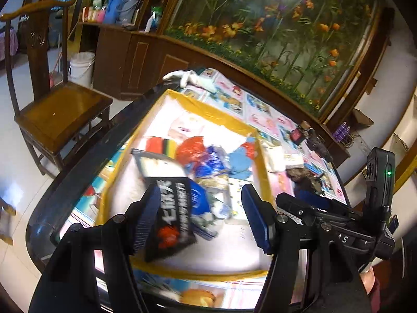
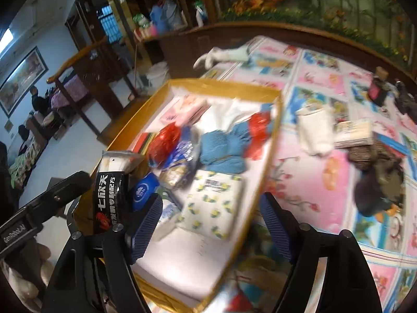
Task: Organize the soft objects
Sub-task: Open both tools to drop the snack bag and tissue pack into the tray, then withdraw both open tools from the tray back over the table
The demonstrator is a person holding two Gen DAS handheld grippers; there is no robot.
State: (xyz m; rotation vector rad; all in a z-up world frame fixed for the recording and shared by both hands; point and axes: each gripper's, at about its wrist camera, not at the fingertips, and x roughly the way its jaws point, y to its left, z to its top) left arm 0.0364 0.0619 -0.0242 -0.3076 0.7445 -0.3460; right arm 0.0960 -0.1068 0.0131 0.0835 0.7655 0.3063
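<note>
I hover both my left hand-held gripper (image 1: 200,216) and right hand-held gripper (image 2: 211,224), jaws open and empty, above the yellow-rimmed box (image 1: 216,112) of soft things on the table (image 2: 312,182).

A box (image 2: 271,140) sits on the surface (image 2: 312,177) and holds many soft things. Inside it, a knitted glove (image 2: 221,146) lies behind a wrapped pack (image 2: 216,203). A tall packet (image 2: 108,198) stands at the box's left side. Right of the box, a folded cloth (image 2: 315,133) lies on the surface. A chair (image 1: 60,112) stands on the floor left of the surface.
</note>
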